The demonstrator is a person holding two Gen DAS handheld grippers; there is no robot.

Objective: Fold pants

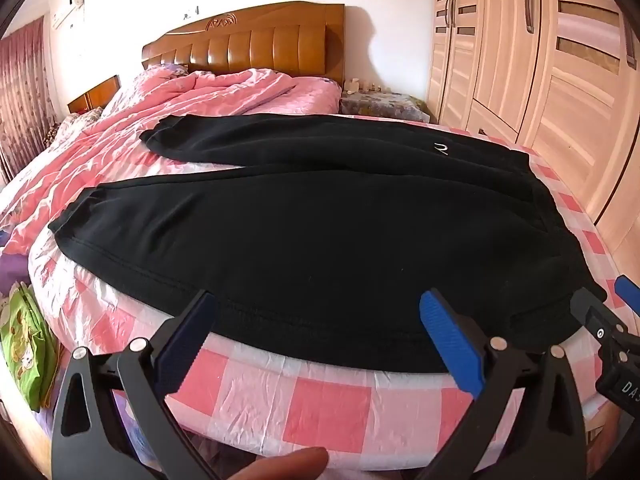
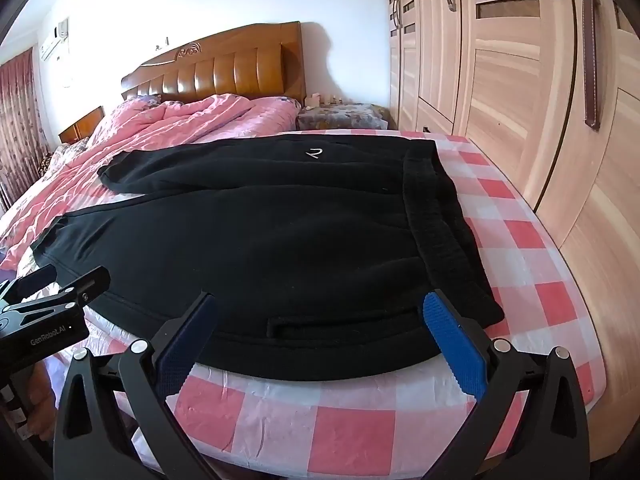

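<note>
Black pants (image 1: 320, 224) lie flat on the pink-and-white checked bed, legs pointing left and waistband at the right; they also show in the right wrist view (image 2: 260, 232). A small white logo (image 2: 313, 153) sits on the far leg. My left gripper (image 1: 320, 308) is open and empty, its fingertips just over the near edge of the near leg. My right gripper (image 2: 320, 308) is open and empty, over the near edge by the waistband (image 2: 436, 224). The right gripper also shows at the right edge of the left wrist view (image 1: 604, 312).
A pink quilt (image 1: 168, 120) is bunched at the far side before a wooden headboard (image 1: 248, 44). A light wooden wardrobe (image 2: 520, 80) stands close along the right of the bed. A green bag (image 1: 24, 340) lies at the lower left. The bed edge (image 2: 360, 412) is just in front.
</note>
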